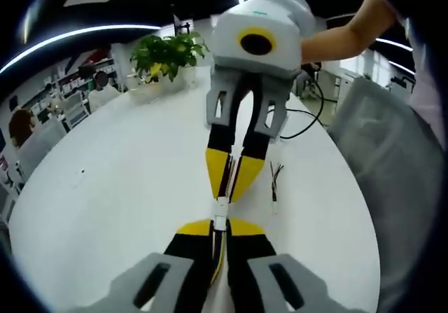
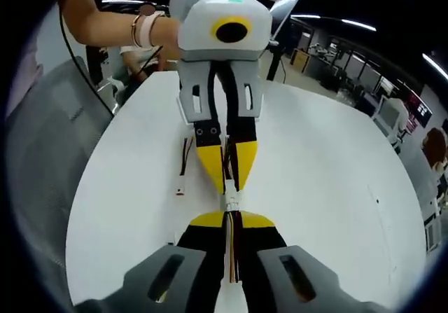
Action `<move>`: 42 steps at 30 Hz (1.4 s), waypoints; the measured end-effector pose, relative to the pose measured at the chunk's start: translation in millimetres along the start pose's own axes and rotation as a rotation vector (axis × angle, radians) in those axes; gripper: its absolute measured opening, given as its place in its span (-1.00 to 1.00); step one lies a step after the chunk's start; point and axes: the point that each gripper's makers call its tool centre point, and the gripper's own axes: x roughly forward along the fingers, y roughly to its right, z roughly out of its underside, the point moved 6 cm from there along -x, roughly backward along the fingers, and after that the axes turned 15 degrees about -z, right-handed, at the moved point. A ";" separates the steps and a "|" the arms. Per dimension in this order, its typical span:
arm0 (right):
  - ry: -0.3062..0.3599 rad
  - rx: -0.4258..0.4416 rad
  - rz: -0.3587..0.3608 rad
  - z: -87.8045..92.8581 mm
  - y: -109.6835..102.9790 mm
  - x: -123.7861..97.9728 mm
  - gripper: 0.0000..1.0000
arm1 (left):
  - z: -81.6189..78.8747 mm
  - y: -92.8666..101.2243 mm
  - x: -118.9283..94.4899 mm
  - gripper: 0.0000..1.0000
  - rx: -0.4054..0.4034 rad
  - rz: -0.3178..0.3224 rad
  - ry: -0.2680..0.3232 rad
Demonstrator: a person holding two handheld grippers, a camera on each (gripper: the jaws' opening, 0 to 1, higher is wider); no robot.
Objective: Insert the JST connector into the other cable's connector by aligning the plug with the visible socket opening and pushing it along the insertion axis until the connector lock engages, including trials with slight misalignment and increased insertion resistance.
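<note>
Two white JST connector housings (image 1: 221, 211) meet end to end between the two grippers, just above the white table (image 1: 126, 187). Whether they are fully seated cannot be told. My left gripper (image 1: 222, 223) is shut on the near connector's cable, whose coloured wires (image 1: 218, 253) run back between its jaws. My right gripper (image 1: 227, 195) faces it from the far side, shut on the other cable. In the right gripper view, the right gripper (image 2: 232, 218) holds its wires (image 2: 233, 253), the joined housings (image 2: 231, 202) sit at its tips, and the left gripper (image 2: 229, 187) points back toward it.
A spare cable (image 1: 275, 183) with a small connector lies on the table beside the grippers, and appears as the spare cable (image 2: 183, 169) in the right gripper view. A potted plant (image 1: 168, 54) and a black cord (image 1: 308, 117) sit at the far edge. A grey chair (image 1: 392, 159) stands close by.
</note>
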 end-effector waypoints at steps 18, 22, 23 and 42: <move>-0.006 0.062 -0.030 22.5 -2.7 21.1 -0.96 | 20.5 12.2 17.4 -1.00 -0.015 0.032 -0.045; 0.000 0.075 -0.029 26.8 -4.9 23.1 -0.96 | 22.1 13.7 19.2 -1.00 -0.020 0.039 -0.044; 0.002 0.088 -0.024 27.2 -5.4 23.1 -0.95 | 22.2 13.8 19.7 -1.00 -0.017 0.039 -0.044; 0.004 0.102 -0.015 26.2 -7.8 22.2 -0.92 | 22.3 12.2 20.8 -0.95 0.003 0.013 -0.064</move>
